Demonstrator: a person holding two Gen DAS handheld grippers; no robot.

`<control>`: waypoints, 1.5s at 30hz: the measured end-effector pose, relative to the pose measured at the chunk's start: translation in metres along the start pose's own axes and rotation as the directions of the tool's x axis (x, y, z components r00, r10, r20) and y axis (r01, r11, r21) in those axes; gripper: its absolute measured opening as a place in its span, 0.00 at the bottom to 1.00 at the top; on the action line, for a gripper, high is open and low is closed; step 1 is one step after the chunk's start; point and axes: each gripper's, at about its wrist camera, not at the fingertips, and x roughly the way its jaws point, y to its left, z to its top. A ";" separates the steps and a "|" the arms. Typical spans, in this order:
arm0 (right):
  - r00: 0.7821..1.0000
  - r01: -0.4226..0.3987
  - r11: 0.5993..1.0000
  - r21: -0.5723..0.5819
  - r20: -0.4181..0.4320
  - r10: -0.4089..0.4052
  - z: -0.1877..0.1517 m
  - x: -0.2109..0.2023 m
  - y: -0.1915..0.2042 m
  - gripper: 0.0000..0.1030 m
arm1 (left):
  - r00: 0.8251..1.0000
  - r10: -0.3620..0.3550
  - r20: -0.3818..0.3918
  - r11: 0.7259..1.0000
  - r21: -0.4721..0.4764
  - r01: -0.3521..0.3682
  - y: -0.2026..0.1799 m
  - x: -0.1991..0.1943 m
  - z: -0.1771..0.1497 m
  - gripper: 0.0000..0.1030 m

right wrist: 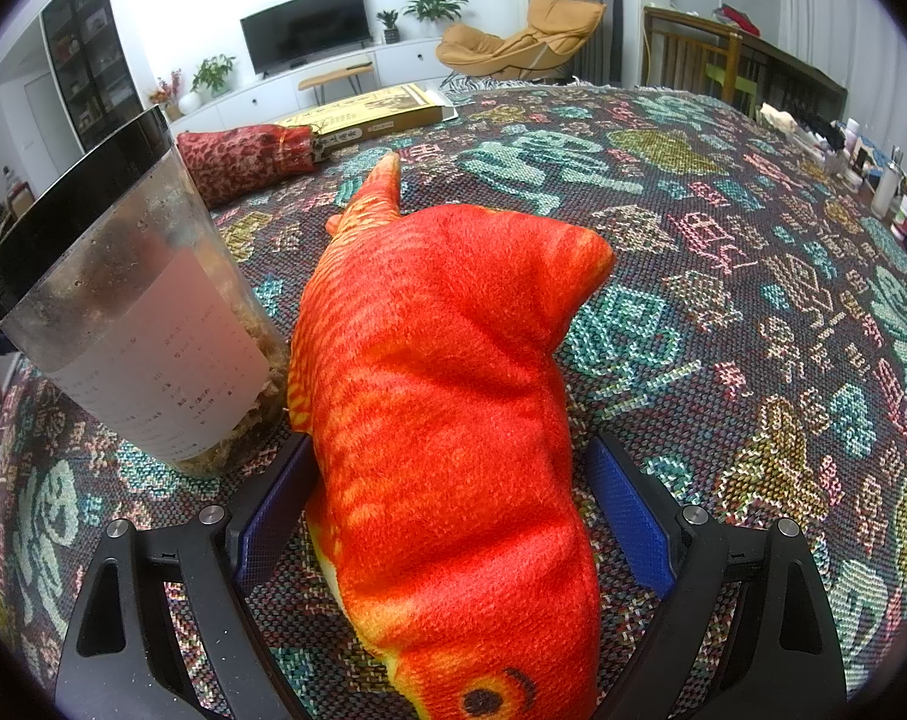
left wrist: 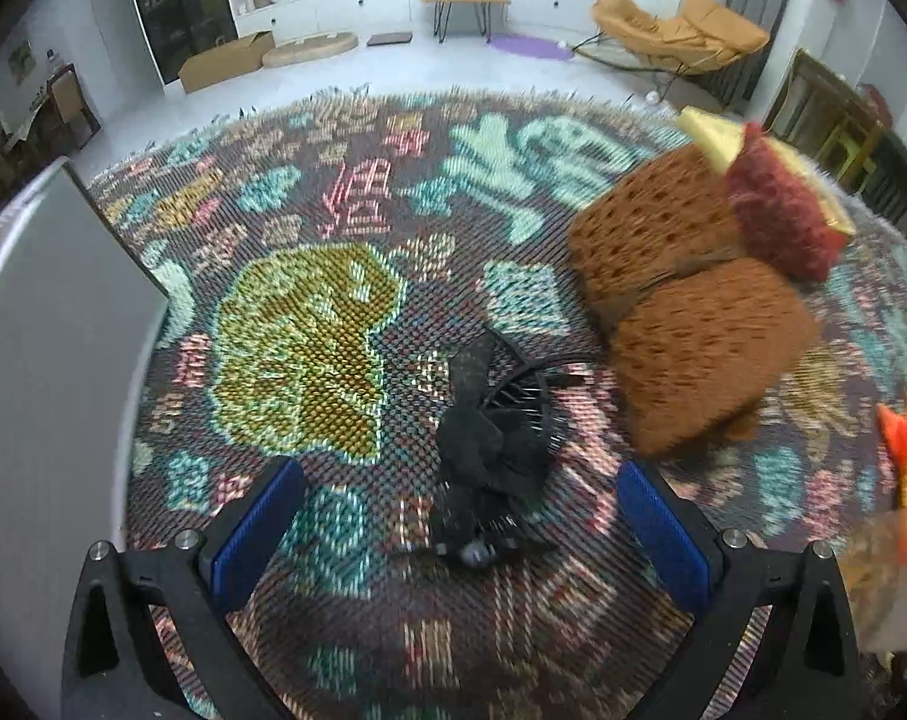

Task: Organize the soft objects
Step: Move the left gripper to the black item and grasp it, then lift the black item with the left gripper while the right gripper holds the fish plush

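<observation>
An orange plush fish [right wrist: 447, 420] lies on the patterned woven cloth [right wrist: 723, 252], its eye toward the camera. My right gripper [right wrist: 450, 516] is open and straddles the fish; the left pad touches its side and the right pad [right wrist: 627, 516] stands a little off. In the left wrist view a crumpled black soft thing [left wrist: 483, 456] lies over a dark round ribbed part, just ahead of and between the fingers of my open left gripper [left wrist: 459, 528]. A blurred brown plush [left wrist: 693, 312] with a red piece [left wrist: 777, 204] and a yellow piece [left wrist: 711, 132] sits to the right.
A clear cup with a black lid [right wrist: 135, 324] stands close left of the fish. Farther back lie a red spotted plush [right wrist: 243, 159] and a flat yellow box [right wrist: 369, 114]. Small bottles [right wrist: 891, 186] line the right edge. A grey-white box [left wrist: 51, 330] stands left of the left gripper.
</observation>
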 end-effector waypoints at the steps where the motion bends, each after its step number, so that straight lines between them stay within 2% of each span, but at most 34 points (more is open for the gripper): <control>1: 1.000 0.000 1.000 0.000 0.000 0.000 0.000 0.000 0.000 0.89 | 1.000 0.009 -0.003 1.000 0.003 -0.009 0.000 0.006 -0.001 1.00; 4: 1.000 0.000 1.000 0.000 -0.001 0.000 0.000 0.000 0.000 0.89 | 0.999 0.012 0.051 1.000 -0.002 -0.012 0.001 0.006 -0.003 0.99; 6: 1.000 0.000 1.000 0.000 -0.001 0.000 0.000 0.000 0.000 0.89 | 0.996 0.011 0.087 1.000 0.014 -0.012 0.000 0.001 -0.005 0.78; 8: 1.000 0.000 1.000 0.000 -0.001 0.000 0.000 0.000 0.000 0.89 | 0.995 0.007 0.104 0.999 0.038 -0.011 -0.003 -0.005 -0.004 0.36; 12: 1.000 0.000 1.000 0.000 -0.001 0.000 0.000 0.000 0.000 0.89 | 0.995 0.021 0.099 0.998 0.055 -0.026 -0.007 -0.014 -0.009 0.37; 15: 1.000 0.000 1.000 0.000 -0.001 0.000 0.000 0.000 0.000 0.89 | 0.994 0.006 0.106 1.000 0.024 -0.008 -0.004 -0.024 -0.023 0.37; 18: 1.000 0.000 1.000 0.000 -0.001 0.000 0.000 0.000 0.000 0.89 | 0.995 -0.020 0.102 1.000 -0.003 0.021 0.000 -0.043 -0.052 0.37; 23: 1.000 0.000 1.000 0.000 -0.001 0.000 0.000 0.000 0.000 0.89 | 0.992 -0.047 0.116 0.998 0.051 0.041 -0.008 -0.083 -0.113 0.37; 29: 1.000 0.000 1.000 0.000 -0.001 0.000 0.000 0.000 0.000 0.89 | 0.988 -0.106 0.108 0.994 0.039 0.103 -0.010 -0.123 -0.177 0.37; 34: 1.000 0.000 1.000 0.000 -0.001 0.000 0.000 0.000 0.000 0.89 | 0.987 -0.098 0.129 0.991 0.105 0.084 -0.024 -0.128 -0.210 0.37; 38: 1.000 -0.001 1.000 0.000 -0.001 0.001 0.000 0.000 0.000 0.89 | 0.984 -0.102 0.149 0.990 0.114 0.085 -0.030 -0.116 -0.219 0.39; 39: 1.000 -0.001 1.000 0.000 -0.001 0.001 0.000 0.000 0.000 0.89 | 0.984 -0.099 0.148 0.990 0.111 0.083 -0.030 -0.112 -0.220 0.41; 40: 1.000 -0.001 1.000 0.000 -0.001 0.001 0.000 0.000 0.000 0.89 | 0.977 -0.110 0.181 0.989 0.118 0.089 -0.031 -0.112 -0.223 0.53; 41: 1.000 -0.001 1.000 0.000 -0.001 0.001 0.000 0.000 0.000 0.89 | 0.975 -0.109 0.192 0.989 0.123 0.086 -0.032 -0.111 -0.224 0.74; 43: 1.000 0.000 1.000 -0.001 -0.001 0.000 0.000 0.000 0.000 0.89 | 0.981 -0.077 0.176 0.989 0.135 0.053 -0.036 -0.106 -0.226 0.92; 45: 1.000 0.000 1.000 0.000 -0.001 0.000 0.000 0.000 0.000 0.89 | 0.980 -0.070 0.184 0.989 0.144 0.043 -0.039 -0.104 -0.228 0.93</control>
